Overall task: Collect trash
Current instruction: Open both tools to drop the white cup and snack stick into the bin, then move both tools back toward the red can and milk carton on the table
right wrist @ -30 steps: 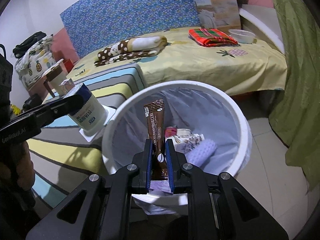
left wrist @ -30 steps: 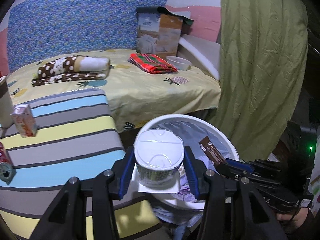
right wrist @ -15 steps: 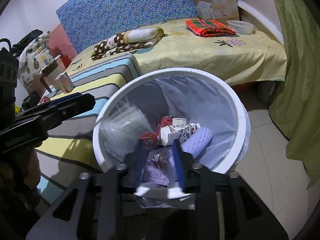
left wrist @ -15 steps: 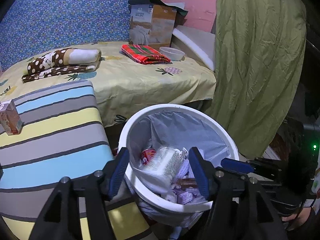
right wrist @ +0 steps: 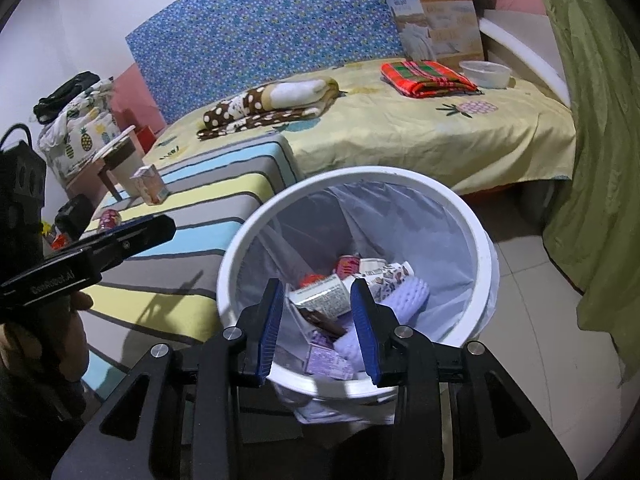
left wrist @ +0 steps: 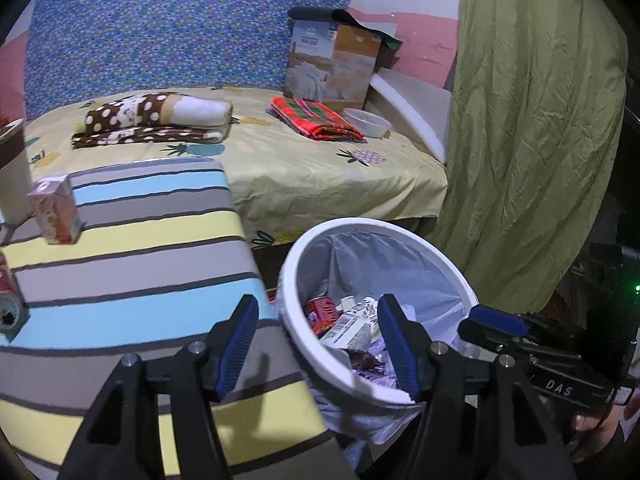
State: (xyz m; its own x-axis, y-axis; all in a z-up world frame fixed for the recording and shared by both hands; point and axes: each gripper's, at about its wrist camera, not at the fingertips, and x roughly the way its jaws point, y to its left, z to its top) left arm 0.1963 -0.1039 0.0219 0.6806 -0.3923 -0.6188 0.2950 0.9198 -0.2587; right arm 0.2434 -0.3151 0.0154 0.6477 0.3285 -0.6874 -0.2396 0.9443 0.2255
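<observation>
Trash is piled inside the white bin. Both the left hand-held gripper and right hand-held gripper are held spread and empty over its near rim.

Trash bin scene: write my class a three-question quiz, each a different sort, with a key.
1. True or false: the left tool grips a cup.
2. Which stands upright on the striped table? A) small carton B) plaid cloth C) white bowl
3. Fill in: the right tool hangs open above the white ____.

Key: 1 false, it is open and empty; 2 A; 3 bin.
</observation>
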